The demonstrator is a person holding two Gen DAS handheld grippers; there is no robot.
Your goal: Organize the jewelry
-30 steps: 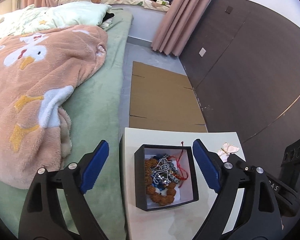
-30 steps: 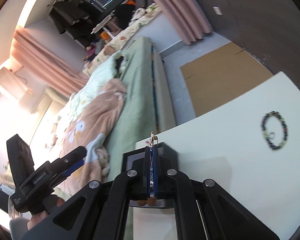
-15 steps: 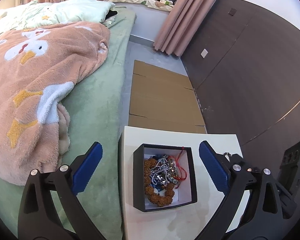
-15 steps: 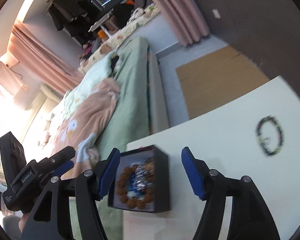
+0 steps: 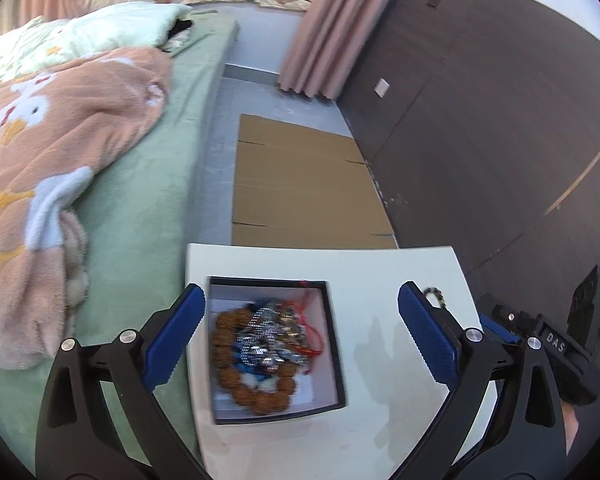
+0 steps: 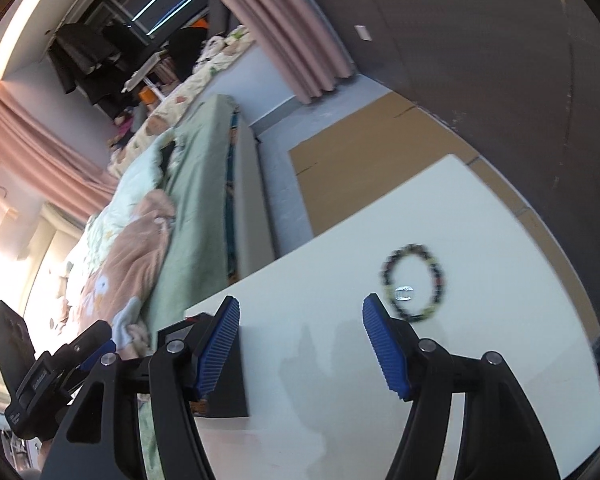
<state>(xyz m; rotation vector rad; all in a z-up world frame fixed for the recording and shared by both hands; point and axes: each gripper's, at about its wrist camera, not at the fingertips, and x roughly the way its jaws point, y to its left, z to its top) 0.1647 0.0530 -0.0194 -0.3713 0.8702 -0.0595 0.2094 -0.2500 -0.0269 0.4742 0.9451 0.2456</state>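
Jewelry (image 5: 266, 350) lies heaped in a black-walled box (image 5: 336, 344) with a white floor, standing on the white table (image 5: 380, 432). The heap comprises a ring of large brown beads, a silver chain piled over it, something blue beneath and a red cord trailing toward the box's far right corner; motion blur prevents finer detail. As seen by the left wrist camera, the heap's long axis runs from the near edge of the box to its far edge, roughly in line with the way the left gripper (image 5: 300, 338) points.

Left gripper: jaws spread wide and released, nothing clamped. The box sits between the blue pads, close beside the left pad and well clear of the right one. No pad touches the box or its contents.

A second item, a dark beaded bracelet (image 6: 414, 282), lies flat on the bare table top, apart from the box. It forms an oval loop with a small silver piece inside it. In the right wrist view its long axis is close to upright in the frame. In the left wrist view only a short arc of it shows behind the right pad.

Right gripper (image 6: 300, 346): jaws parted and empty, bare table between them. The bracelet lies beyond and just to the right of the right-hand pad tip, outside the jaw gap. The box shows partly behind the left-hand finger, also outside the gap.
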